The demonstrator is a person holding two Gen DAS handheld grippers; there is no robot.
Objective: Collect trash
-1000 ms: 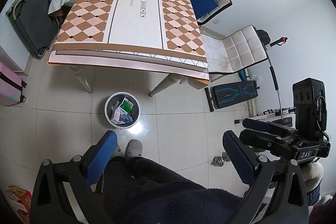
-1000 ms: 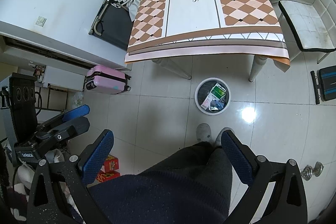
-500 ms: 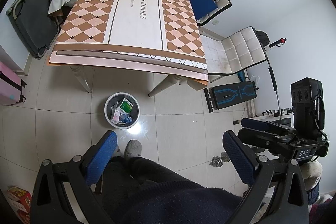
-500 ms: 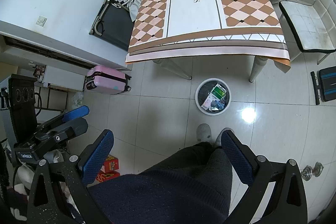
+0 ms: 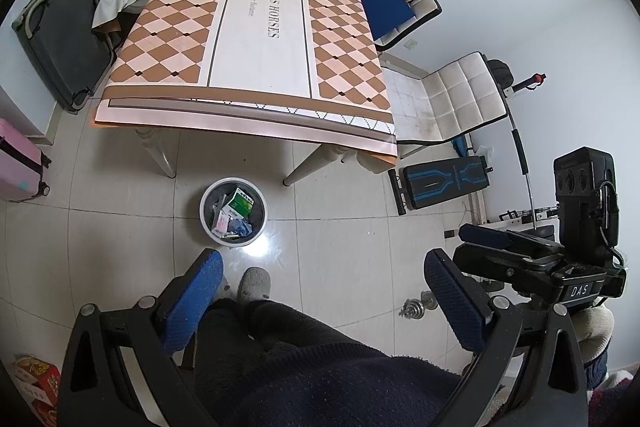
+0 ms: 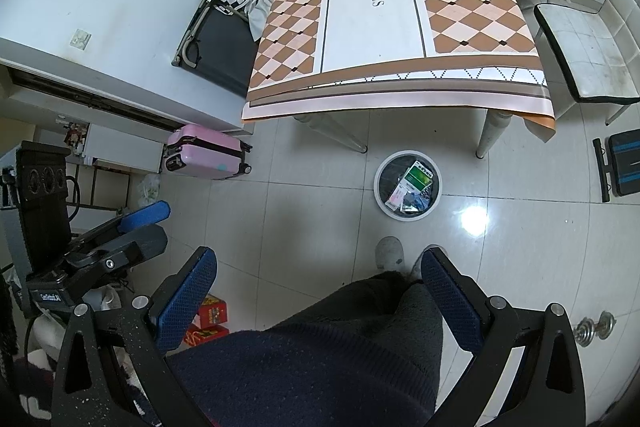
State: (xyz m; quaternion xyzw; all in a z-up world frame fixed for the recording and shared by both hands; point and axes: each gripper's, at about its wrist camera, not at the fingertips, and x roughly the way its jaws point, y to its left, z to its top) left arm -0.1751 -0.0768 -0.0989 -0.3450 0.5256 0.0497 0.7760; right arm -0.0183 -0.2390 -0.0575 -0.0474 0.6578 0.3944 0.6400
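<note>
Almost nothing has shifted over the last second: we still hold both grippers high and back, so the collecting looks finished or paused. The left gripper (image 5: pixel 322 291) and right gripper (image 6: pixel 318 289) have their fingers spread wide, grasping nothing. The trash sits inside the bin (image 5: pixel 208 225) on the floor at 11 o'clock, just before the bench (image 5: pixel 260 27). Our dark-clothed legs (image 5: pixel 312 359) fill the foreground; a dumbbell (image 5: pixel 418 305) lies at 3 o'clock.
</note>
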